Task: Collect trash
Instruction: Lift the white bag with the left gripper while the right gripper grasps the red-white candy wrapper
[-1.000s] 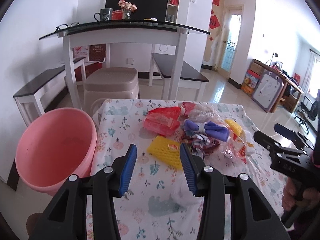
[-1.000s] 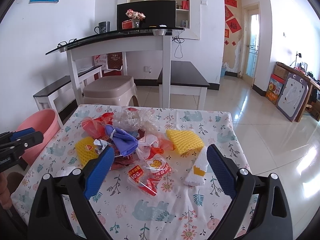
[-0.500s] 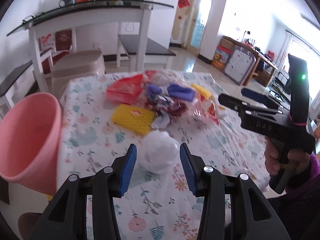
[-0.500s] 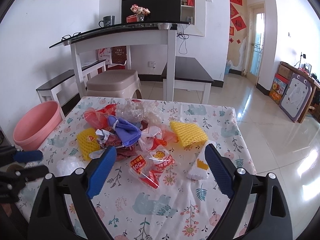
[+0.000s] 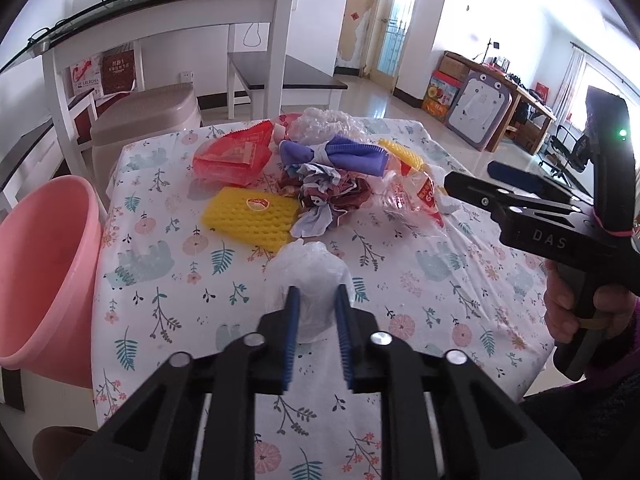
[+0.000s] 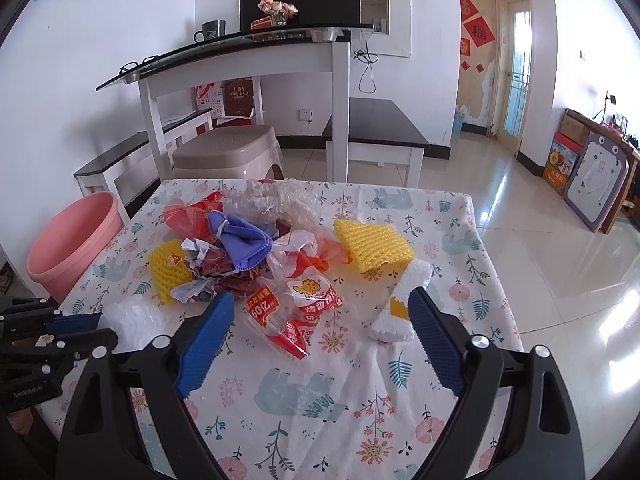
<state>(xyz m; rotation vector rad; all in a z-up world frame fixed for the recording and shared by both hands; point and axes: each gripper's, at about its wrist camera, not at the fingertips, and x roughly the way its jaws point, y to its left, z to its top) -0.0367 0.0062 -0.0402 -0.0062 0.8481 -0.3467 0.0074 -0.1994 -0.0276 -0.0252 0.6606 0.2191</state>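
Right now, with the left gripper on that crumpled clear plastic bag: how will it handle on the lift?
The left gripper is closing, its jaws around the crumpled clear plastic bag. Thin, wrinkled film suggests it will squash and hang floppy rather than hold shape. It looks near weightless, so the lift should be easy. Glossy film may slip, and loose folds beyond the blue pads could trail on the floral tablecloth.

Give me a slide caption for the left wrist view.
Left gripper closing on a crumpled white plastic bag beside the pink bucket.
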